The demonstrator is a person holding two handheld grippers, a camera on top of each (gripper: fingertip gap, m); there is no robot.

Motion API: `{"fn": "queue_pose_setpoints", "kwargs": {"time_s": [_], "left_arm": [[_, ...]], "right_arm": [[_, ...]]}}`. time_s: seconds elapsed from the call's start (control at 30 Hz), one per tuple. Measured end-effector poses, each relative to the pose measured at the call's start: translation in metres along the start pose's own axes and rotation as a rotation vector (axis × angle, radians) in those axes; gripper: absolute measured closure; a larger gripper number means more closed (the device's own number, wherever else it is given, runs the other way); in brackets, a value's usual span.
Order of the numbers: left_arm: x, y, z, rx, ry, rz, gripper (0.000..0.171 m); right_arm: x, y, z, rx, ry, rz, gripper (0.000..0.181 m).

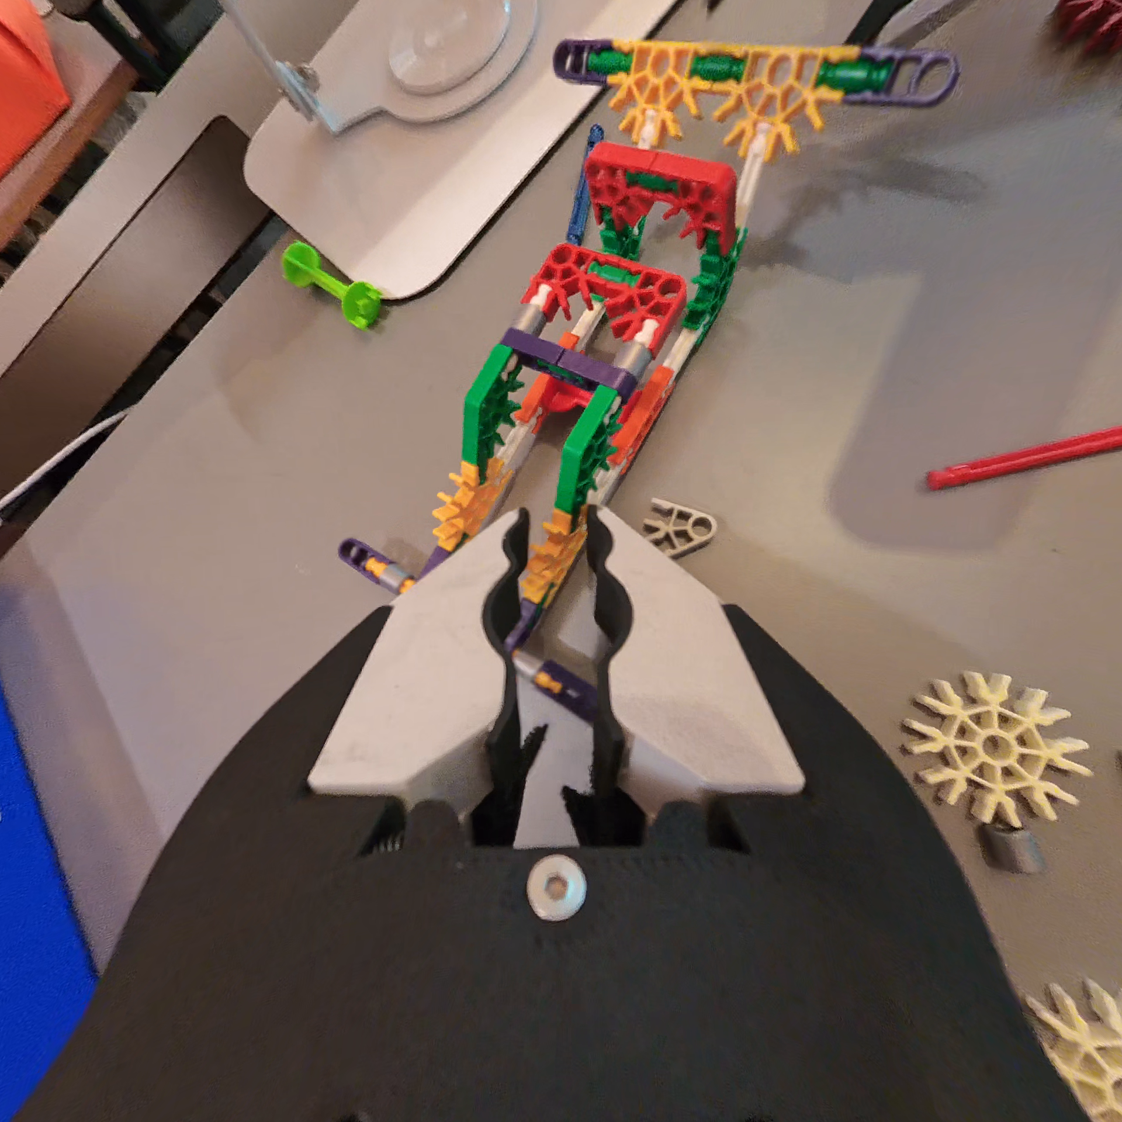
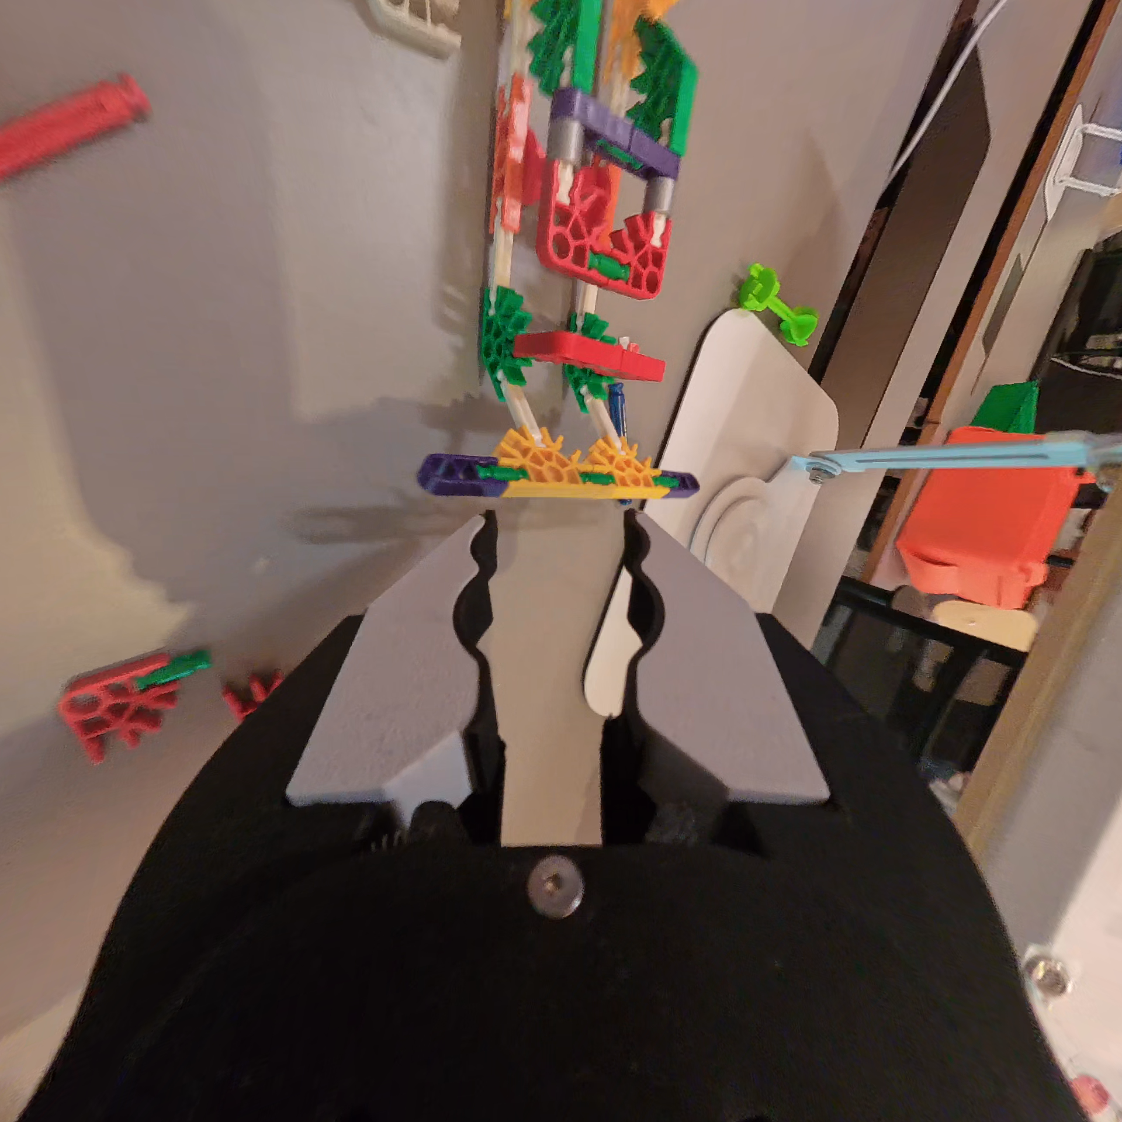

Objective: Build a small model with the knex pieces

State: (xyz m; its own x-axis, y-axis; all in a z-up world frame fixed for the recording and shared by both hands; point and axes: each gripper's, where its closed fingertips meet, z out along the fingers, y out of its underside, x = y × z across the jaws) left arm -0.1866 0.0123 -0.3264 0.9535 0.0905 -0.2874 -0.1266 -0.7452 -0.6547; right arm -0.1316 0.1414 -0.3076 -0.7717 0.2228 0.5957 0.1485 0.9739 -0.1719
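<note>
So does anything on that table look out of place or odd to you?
Mostly the loose pieces scattered around the colourful toy model: a lime green spool against the white base plate, a red rod and cream snowflake connectors. Nothing looks broken.

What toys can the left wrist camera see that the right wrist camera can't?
Only the left wrist view shows two cream snowflake pieces and a small grey connector, near the left gripper, which straddles the model's yellow end. Only the right wrist view shows a loose red connector, an orange box and the open right gripper. Both show the colourful model, the lime spool and the red rod.
</note>
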Motion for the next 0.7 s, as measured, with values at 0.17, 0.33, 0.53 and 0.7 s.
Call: {"fn": "queue_pose_setpoints", "kwargs": {"time_s": [0.17,0.33,0.53,0.7], "left_arm": [[0.0,0.0,-0.023,0.047,0.086,-0.061,0.14],[-0.047,-0.024,-0.049,0.14,0.094,-0.106,0.133],[-0.049,-0.053,-0.052,0.136,0.276,-0.028,0.125],[0.021,-0.049,-0.061,0.094,0.465,0.131,0.124]], "right_arm": [[-0.003,0.008,-0.039,0.033,-0.063,0.213,0.128],[-0.013,0.012,-0.089,0.068,-0.098,0.459,0.138],[-0.056,0.005,-0.139,0.124,-0.181,0.818,0.145],[-0.12,0.008,-0.161,0.079,-0.199,1.013,0.145]]}}
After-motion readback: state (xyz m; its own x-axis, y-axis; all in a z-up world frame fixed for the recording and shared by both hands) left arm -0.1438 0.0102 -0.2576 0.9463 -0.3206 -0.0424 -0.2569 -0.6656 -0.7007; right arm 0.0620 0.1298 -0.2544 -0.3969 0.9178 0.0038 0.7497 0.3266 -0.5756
